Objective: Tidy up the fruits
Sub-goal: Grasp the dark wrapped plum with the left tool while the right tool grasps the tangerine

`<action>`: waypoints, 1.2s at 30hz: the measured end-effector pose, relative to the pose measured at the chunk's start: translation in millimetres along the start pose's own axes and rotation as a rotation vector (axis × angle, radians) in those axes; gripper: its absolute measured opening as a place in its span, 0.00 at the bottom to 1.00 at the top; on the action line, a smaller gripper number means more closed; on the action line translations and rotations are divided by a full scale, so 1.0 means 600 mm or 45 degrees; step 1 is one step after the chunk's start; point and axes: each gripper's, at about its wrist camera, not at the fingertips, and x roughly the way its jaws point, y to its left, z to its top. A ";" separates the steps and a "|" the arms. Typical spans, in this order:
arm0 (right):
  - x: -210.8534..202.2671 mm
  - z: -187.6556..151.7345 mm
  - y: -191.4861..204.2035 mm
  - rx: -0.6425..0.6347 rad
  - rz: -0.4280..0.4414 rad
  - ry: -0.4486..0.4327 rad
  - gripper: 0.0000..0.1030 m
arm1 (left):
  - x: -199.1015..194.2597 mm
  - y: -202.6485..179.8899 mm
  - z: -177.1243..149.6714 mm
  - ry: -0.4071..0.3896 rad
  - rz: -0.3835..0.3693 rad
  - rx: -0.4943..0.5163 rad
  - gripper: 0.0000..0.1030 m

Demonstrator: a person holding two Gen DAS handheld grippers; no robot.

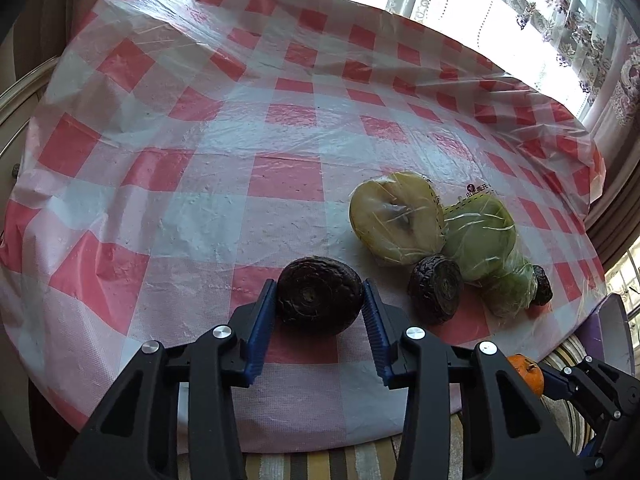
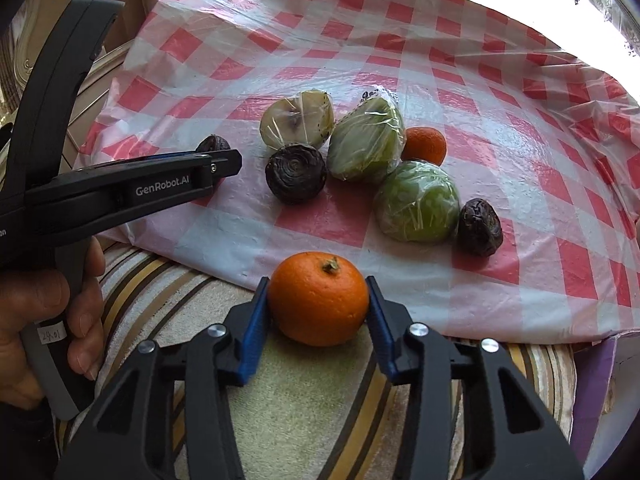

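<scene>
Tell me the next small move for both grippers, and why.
Probably lift both straight up. The left gripper is clamped on a dark wrinkled fruit, and the right gripper on an orange, so both look ready to carry.

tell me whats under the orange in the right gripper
Under the orange in the right gripper lies a striped cushion, just off the checked cloth's edge. The contact spot is hidden.

Left hand-held gripper [image 1: 320, 300] clamped, angled down; right hand-held gripper [image 2: 318, 306] likewise; hand [image 2: 44, 320] gripping handle.
</scene>
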 end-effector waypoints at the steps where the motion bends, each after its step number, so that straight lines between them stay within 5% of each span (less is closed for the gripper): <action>1: 0.000 0.000 0.000 0.001 0.001 -0.003 0.44 | -0.002 0.000 0.000 -0.007 0.003 -0.002 0.39; 36: -0.070 -0.020 -0.108 0.265 0.048 -0.122 0.44 | -0.068 -0.087 0.002 -0.206 0.074 0.252 0.39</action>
